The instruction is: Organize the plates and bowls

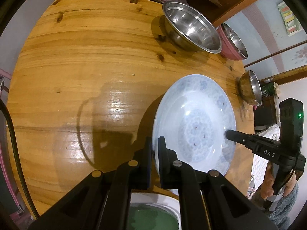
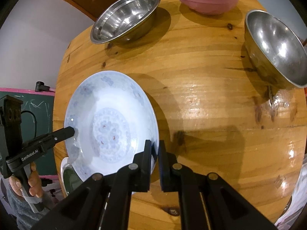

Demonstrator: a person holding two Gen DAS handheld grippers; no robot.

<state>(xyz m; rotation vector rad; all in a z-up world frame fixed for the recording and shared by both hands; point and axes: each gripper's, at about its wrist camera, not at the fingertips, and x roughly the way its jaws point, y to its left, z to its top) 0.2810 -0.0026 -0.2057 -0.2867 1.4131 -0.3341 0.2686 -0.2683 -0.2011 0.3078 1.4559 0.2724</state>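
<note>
I have the blue-flowered plate point(image 1: 195, 122) pinched by its rim on opposite sides, my left gripper point(image 1: 155, 147) and right gripper point(image 2: 155, 151) each clenched on an edge, carrying it above the wooden table point(image 1: 76, 67). Below its near edge sits a green-centred dish point(image 1: 151, 214) (probably where this stacks). Thin, glossy rim grips could slip if my hands drift apart or tilt unevenly, dropping it onto that dish.

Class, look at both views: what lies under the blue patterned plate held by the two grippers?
Under the blue patterned plate peeks part of a white dish with a green inside, near the wooden table edge. The rest of it is covered by the plate and grippers.
</note>
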